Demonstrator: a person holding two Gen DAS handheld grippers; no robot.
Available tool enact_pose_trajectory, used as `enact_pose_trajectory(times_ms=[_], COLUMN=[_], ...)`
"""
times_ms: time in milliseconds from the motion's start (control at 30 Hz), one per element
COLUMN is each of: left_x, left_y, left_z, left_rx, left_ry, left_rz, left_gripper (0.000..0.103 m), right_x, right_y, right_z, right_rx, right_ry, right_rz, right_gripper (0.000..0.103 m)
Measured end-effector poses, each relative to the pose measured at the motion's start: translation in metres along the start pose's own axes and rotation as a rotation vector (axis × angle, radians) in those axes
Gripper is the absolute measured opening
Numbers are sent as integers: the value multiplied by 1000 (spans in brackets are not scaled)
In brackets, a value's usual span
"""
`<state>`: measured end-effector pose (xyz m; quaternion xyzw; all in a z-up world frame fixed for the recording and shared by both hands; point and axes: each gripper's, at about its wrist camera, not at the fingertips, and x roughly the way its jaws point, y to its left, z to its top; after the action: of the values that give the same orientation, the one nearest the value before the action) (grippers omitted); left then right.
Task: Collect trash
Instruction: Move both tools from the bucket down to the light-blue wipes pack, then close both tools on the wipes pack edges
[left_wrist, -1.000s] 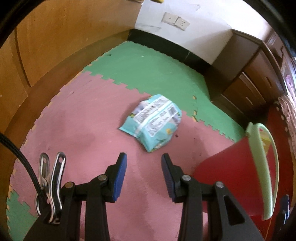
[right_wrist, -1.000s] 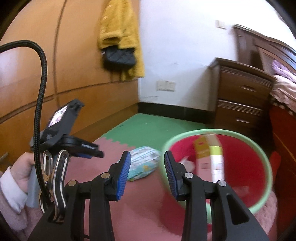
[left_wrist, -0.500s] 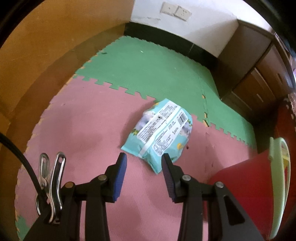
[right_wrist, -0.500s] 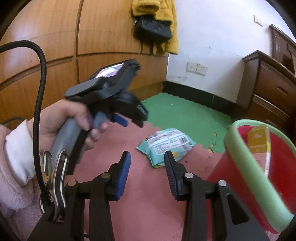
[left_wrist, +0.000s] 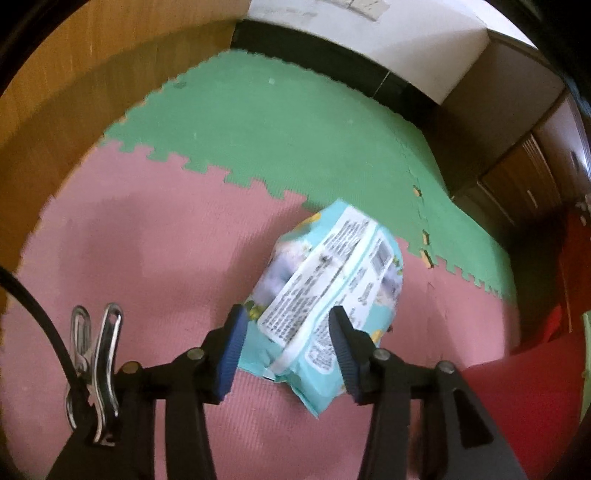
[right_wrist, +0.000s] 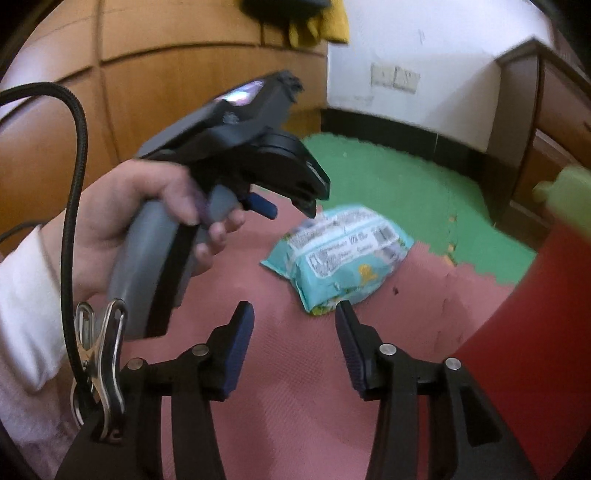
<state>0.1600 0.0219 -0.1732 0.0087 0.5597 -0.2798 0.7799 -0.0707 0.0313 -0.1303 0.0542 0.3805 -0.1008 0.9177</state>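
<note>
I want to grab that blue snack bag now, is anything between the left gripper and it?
Nothing visible. The left gripper is open, its jaws just widened, with the bag lying on the pink mat right ahead between the fingertips.

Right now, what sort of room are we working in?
Most likely a bedroom at home: interlocking foam floor mats, a wooden chest of drawers against the wall, and a yellow coat hanging beside wood panelling. A red bin stands on the floor.
</note>
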Motion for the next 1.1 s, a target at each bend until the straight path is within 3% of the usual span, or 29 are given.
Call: enact_pose_trajectory(times_ms=[267, 433, 800, 1100], left_x=[30, 33, 41, 46], left_y=[35, 33, 42, 44], left_z=[0, -1, -4, -7], left_rx=[-140, -115, -161, -180], left_ry=[54, 59, 79, 97], left_rz=[-118, -105, -122, -148], left_gripper=[49, 53, 53, 53], right_x=[58, 81, 123, 147], right_y=[-33, -54, -100, -119], right_z=[0, 7, 20, 14], right_rx=[205, 327, 587, 666], right_ry=[103, 134, 174, 204], right_rz=[15, 3, -42, -28], right_gripper=[49, 54, 57, 58])
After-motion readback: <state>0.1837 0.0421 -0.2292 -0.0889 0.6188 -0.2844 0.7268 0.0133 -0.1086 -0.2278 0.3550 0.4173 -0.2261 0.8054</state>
